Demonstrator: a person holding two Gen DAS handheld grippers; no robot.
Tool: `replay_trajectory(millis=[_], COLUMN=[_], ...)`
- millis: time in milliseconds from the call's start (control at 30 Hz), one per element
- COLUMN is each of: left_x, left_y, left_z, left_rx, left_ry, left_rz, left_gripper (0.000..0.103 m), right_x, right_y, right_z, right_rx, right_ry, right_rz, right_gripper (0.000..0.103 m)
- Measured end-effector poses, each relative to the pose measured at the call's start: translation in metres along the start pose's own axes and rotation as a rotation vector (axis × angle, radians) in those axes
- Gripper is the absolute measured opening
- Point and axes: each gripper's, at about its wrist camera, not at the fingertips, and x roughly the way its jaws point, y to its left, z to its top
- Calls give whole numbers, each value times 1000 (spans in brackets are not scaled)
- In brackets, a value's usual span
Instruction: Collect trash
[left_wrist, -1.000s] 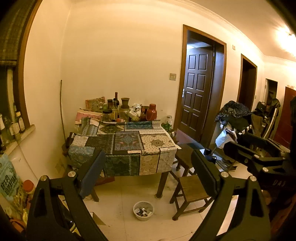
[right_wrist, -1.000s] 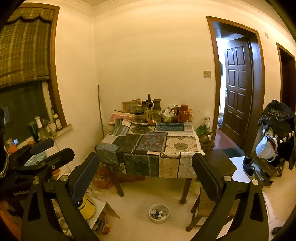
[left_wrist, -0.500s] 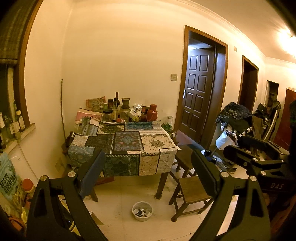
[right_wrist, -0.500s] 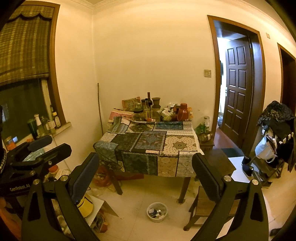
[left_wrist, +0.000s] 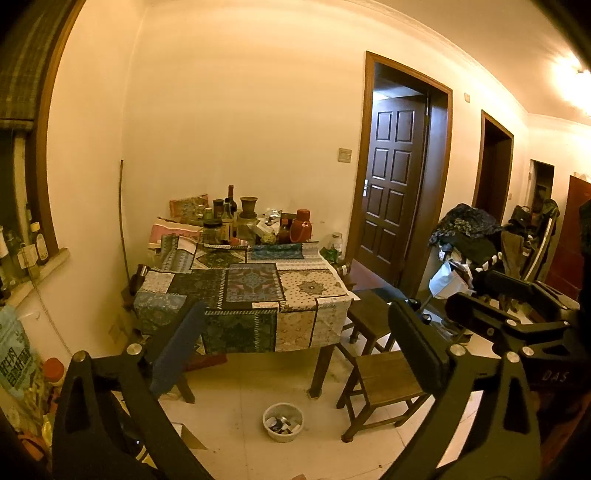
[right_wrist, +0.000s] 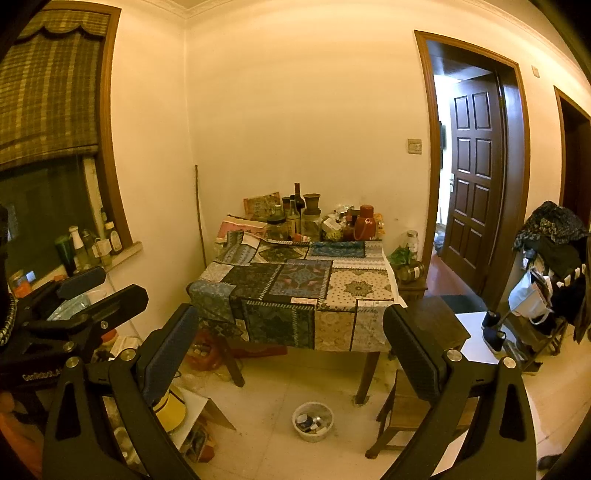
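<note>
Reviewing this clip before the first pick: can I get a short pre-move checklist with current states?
1. Left gripper empty: ok, jaws opening, nothing between them.
2. Right gripper empty: ok, jaws wide apart.
3. Small white plastic tub on the floor in view of both cameras: ok.
4. Floor path to the tub unobstructed: ok.
5. Wooden stool clear of the tub: ok, beside it, apart.
6. What the tub holds: cannot tell, small dark items only.

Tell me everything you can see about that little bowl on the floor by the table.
The bowl is small, round and pale, plastic by its look. It sits upright on the light floor tiles, just in front of the table leg and left of the wooden stool. It holds a jumble of small dark and white items, too small to identify. Nothing grips it.
</note>
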Motion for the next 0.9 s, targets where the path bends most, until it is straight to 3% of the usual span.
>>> replay_trajectory(millis=[900], left_x=[9], left_y=[2], left_z=[2], left_rx=[-38], left_ry=[10], left_rz=[-18], left_gripper=[101], right_x=[6], right_y=[-3], right_z=[4], right_rx=[-2], right_ry=[17], right_rz=[12], right_gripper=[99])
